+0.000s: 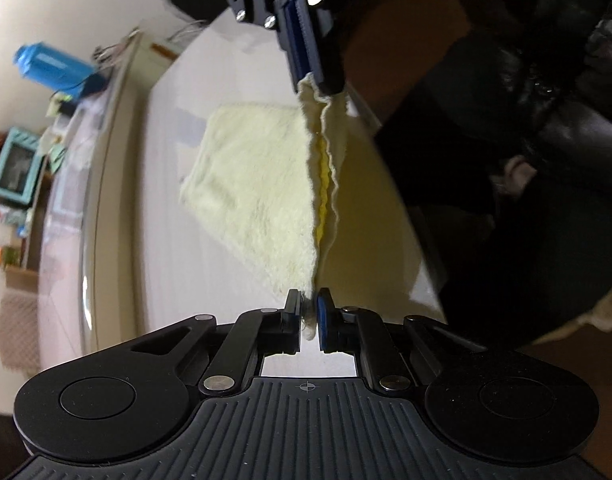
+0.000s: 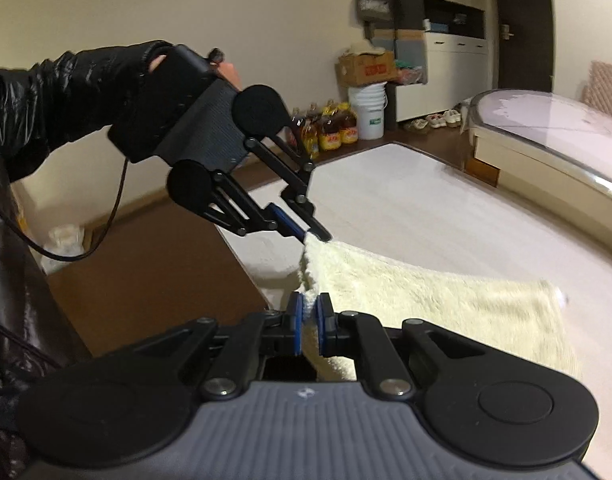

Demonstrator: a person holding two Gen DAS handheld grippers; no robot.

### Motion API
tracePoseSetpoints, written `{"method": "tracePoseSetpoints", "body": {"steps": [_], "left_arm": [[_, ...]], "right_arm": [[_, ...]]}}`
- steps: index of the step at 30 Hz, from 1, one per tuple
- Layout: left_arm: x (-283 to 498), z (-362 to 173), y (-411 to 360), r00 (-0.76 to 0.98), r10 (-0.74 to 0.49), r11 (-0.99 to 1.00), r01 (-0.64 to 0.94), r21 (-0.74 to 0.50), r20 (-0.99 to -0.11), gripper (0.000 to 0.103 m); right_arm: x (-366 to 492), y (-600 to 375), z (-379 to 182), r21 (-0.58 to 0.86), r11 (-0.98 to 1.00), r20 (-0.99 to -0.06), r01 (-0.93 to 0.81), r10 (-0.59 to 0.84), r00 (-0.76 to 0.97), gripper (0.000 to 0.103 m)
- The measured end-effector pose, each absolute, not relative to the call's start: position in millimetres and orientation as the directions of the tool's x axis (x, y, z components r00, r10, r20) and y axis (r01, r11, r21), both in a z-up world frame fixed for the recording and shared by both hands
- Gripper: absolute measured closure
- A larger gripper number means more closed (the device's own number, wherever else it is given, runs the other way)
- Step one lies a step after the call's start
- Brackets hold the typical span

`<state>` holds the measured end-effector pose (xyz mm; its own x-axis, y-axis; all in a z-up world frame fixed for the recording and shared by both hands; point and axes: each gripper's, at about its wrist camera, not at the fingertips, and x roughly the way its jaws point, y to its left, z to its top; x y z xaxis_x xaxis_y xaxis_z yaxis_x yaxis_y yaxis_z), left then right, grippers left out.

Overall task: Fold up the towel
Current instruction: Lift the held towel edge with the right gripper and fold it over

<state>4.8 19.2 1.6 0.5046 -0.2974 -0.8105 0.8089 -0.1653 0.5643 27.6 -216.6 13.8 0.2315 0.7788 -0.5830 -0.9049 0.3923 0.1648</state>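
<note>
White table (image 2: 426,208): towel (image 2: 426,296) pinched in both tools.

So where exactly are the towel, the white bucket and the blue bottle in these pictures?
towel (image 2: 446,304): right wrist view, on its fluffy top face.
white bucket (image 2: 368,114): right wrist view, on its side wall.
blue bottle (image 1: 48,66): left wrist view, on its body.

We see a white desk (image 2: 406,208) with a plain, pale top. On it lies the cream towel (image 2: 446,300), its far part flat on the surface, its near edge lifted.
</note>
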Motion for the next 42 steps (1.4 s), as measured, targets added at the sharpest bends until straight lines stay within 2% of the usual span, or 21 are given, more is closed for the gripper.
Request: {"method": "tracePoseSetpoints", "body": {"steps": [8, 19, 32, 42], "left_arm": [[79, 30, -42, 0.524, -0.292, -0.259, 0.762, 0.594, -0.8, 0.095], [165, 4, -109, 0.423, -0.244, -0.37, 0.791, 0.487, -0.872, 0.094], [206, -28, -135, 0.354, -0.213, -0.402, 0.818, 0.412, -0.911, 0.094], [207, -33, -130, 0.348, -0.201, -0.394, 0.827, 0.401, -0.916, 0.092]], "right_arm": [[59, -283, 7, 0.326, 0.592, -0.472, -0.737, 0.778, 0.415, 0.095], [121, -344, -38, 0.568, 0.666, -0.455, -0.484, 0.744, 0.489, 0.095], [148, -369, -72, 0.68, 0.649, -0.463, -0.341, 0.741, 0.487, 0.095], [158, -368, -81, 0.694, 0.652, -0.482, -0.306, 0.735, 0.476, 0.095]]}}
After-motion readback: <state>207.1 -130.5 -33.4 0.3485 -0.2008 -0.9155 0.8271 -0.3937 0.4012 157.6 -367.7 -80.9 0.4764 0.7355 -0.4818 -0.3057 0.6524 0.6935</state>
